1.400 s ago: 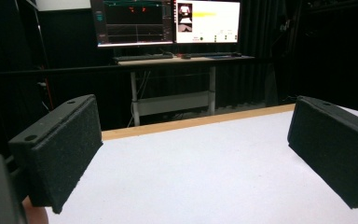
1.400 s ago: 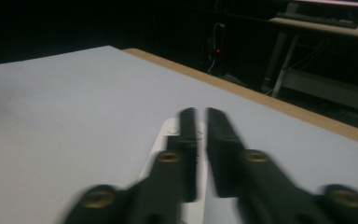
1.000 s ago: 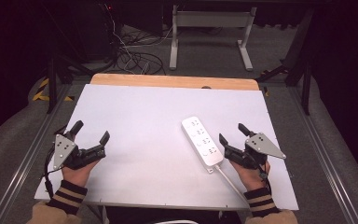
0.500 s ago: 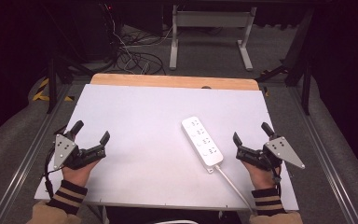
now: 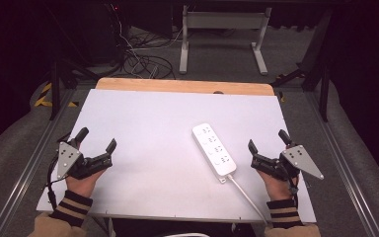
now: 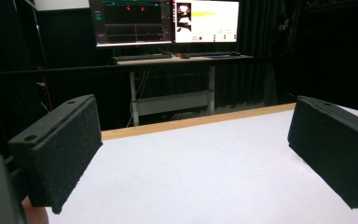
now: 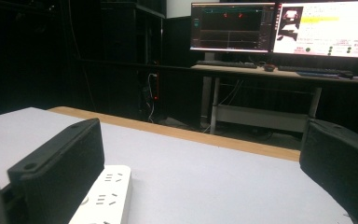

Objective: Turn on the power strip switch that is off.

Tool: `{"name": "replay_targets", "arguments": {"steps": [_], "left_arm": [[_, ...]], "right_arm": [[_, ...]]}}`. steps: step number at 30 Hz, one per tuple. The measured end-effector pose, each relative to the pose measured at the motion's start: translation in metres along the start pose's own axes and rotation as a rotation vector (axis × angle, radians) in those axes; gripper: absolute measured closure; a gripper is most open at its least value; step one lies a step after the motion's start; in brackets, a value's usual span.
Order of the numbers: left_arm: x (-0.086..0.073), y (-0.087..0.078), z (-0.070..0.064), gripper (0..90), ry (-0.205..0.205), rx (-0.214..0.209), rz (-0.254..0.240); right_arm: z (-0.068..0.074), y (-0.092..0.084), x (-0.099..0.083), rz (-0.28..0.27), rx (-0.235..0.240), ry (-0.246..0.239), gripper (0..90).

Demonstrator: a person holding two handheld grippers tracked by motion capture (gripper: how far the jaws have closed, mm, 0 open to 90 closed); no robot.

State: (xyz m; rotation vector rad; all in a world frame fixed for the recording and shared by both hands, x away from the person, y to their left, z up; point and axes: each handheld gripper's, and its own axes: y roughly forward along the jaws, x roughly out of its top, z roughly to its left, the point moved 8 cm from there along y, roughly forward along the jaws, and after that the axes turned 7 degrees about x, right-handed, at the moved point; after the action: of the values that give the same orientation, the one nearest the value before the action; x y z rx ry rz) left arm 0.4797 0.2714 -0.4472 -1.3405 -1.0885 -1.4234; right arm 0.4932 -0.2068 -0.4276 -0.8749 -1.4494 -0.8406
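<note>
Lying at a slant right of the white table's (image 5: 143, 118) middle, the white power strip (image 5: 214, 149) (cord trailing toward the near edge) sits just left of the right gripper (image 5: 266, 151), whose jaws gape wide with nothing between them. The left gripper (image 5: 97, 146) is spread wide too, well apart from it.

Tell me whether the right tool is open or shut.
Open: the right tool has its jaws wide apart, nothing between them, beside the power strip.
</note>
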Motion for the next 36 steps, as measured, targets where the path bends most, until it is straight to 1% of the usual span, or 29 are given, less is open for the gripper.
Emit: {"name": "replay_targets", "arguments": {"steps": [8,14,16,17,23,36], "left_arm": [[-0.0001,0.0004,-0.0001,3.2,0.0,0.002,0.0],[-0.0006,0.001,0.0,3.2,0.003,0.001,0.004],[-0.0001,0.0004,-0.0002,3.2,-0.004,0.001,0.003],[0.0005,-0.0002,-0.0002,3.2,0.001,-0.001,-0.002],[0.0,0.0004,-0.0005,3.2,-0.003,-0.001,0.003],[0.0,0.002,-0.0018,3.2,-0.005,-0.007,0.003]], "right_arm": [[0.0014,0.0004,-0.0016,0.012,0.004,-0.005,0.3],[0.0023,0.0019,-0.0047,0.035,0.007,-0.008,0.8],[0.0019,0.0021,-0.0066,0.048,0.002,-0.004,0.8],[0.0023,0.002,-0.0068,0.049,0.003,-0.003,0.8],[0.0042,0.0024,-0.0072,0.053,0.011,-0.008,0.8],[0.0028,0.0006,-0.0093,0.066,0.005,0.001,0.8]]}}
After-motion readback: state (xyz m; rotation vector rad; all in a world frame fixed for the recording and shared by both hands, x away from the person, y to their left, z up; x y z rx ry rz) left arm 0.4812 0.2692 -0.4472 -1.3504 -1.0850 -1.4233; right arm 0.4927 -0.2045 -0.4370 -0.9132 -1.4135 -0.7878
